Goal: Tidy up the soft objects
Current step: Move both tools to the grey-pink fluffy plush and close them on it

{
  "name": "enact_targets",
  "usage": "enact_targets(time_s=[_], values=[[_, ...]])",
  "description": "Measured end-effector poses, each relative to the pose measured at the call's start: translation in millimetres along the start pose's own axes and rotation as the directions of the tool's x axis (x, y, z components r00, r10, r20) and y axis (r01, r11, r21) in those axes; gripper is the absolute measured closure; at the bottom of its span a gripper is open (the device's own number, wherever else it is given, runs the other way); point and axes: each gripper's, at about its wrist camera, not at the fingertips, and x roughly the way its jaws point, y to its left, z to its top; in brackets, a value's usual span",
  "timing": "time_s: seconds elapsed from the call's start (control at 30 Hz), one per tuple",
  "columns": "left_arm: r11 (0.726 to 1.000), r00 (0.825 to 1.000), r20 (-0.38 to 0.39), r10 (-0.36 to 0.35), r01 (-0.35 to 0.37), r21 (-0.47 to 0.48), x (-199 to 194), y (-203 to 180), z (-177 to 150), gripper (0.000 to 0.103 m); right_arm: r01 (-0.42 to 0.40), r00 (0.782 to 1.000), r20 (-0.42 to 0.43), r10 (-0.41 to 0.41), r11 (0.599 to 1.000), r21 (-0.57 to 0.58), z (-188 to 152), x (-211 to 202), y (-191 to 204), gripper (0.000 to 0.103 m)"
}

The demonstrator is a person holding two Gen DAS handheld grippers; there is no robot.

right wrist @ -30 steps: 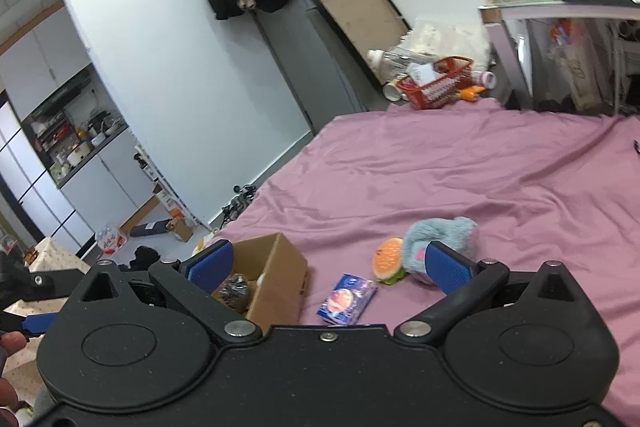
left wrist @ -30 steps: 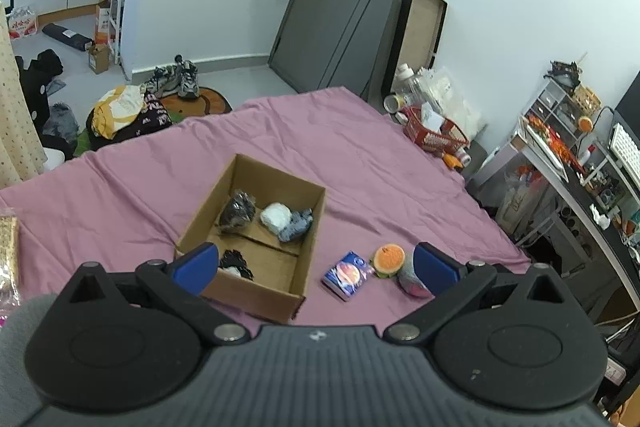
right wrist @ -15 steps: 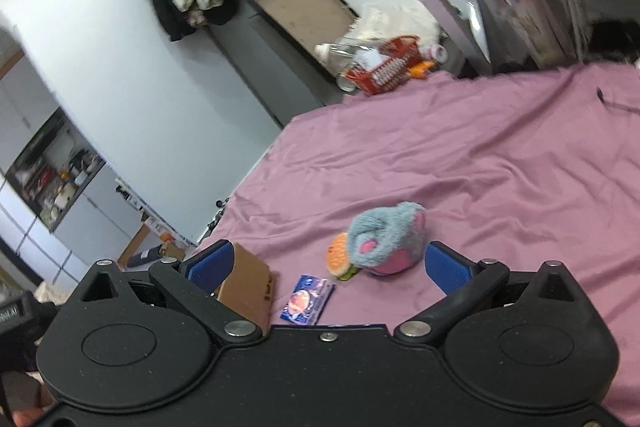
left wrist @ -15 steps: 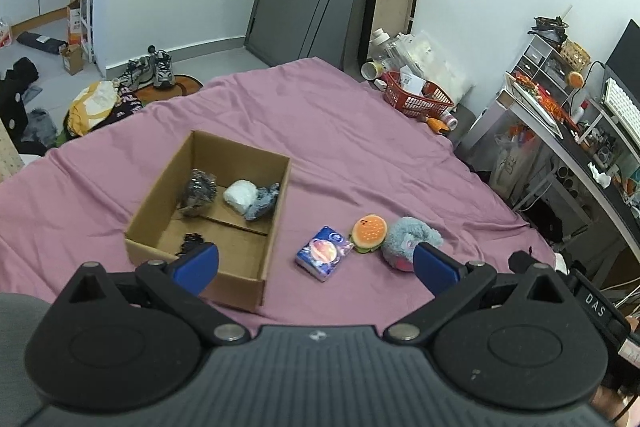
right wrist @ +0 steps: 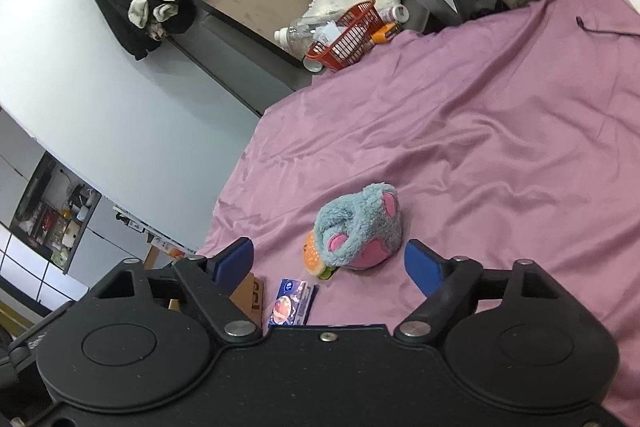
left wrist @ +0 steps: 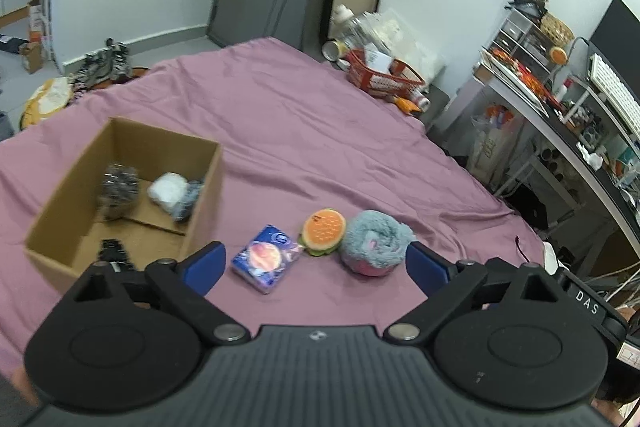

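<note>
A blue-and-pink fluffy plush (left wrist: 375, 241) (right wrist: 360, 227) lies on the purple bed sheet (left wrist: 320, 131), touching a burger-shaped plush (left wrist: 323, 229) (right wrist: 314, 259). A blue tissue pack (left wrist: 266, 257) (right wrist: 292, 303) lies left of them. An open cardboard box (left wrist: 200, 203) at the left holds a dark bundle (left wrist: 119, 187), a white-and-grey bundle (left wrist: 174, 193) and a black item (left wrist: 116, 253). My left gripper (left wrist: 314, 265) is open and empty above the pack and plushes. My right gripper (right wrist: 328, 263) is open and empty, with the fluffy plush just ahead between its fingers.
A red basket (left wrist: 382, 77) (right wrist: 348, 37) with bottles stands past the bed's far edge. A desk and shelves (left wrist: 560, 99) crowd the right side. Shoes (left wrist: 106, 61) and clothes lie on the floor at the left. A black cable (right wrist: 600, 29) lies on the sheet.
Both grippers moved right and closer to the plushes. The right gripper tilted, and the fluffy plush now sits centred between its fingers. The box slid left in the left wrist view.
</note>
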Motion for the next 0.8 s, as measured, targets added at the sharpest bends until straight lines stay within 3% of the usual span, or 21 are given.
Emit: enact_targets(time_s=[0.27,0.5,0.8], values=[[0.999,0.998,-0.05,-0.049,0.049,-0.006,49.2,-9.0,3.8,0.021,-0.014,0.999,-0.049,0.016,0.999,0.053,6.1,30.2,-10.5,0.031],[0.996,0.99,-0.112,-0.087,0.084,-0.029,93.4,-9.5,11.7,0.035,-0.001,0.994,-0.105,0.016,0.99,0.142,10.8,61.2,-29.3,0.048],[0.99,0.973,-0.187,-0.135,0.125,-0.062,153.9,-15.9,13.4,0.046,-0.015,0.988,-0.144,0.049,0.974,0.226,14.3,89.4,-49.3,0.049]])
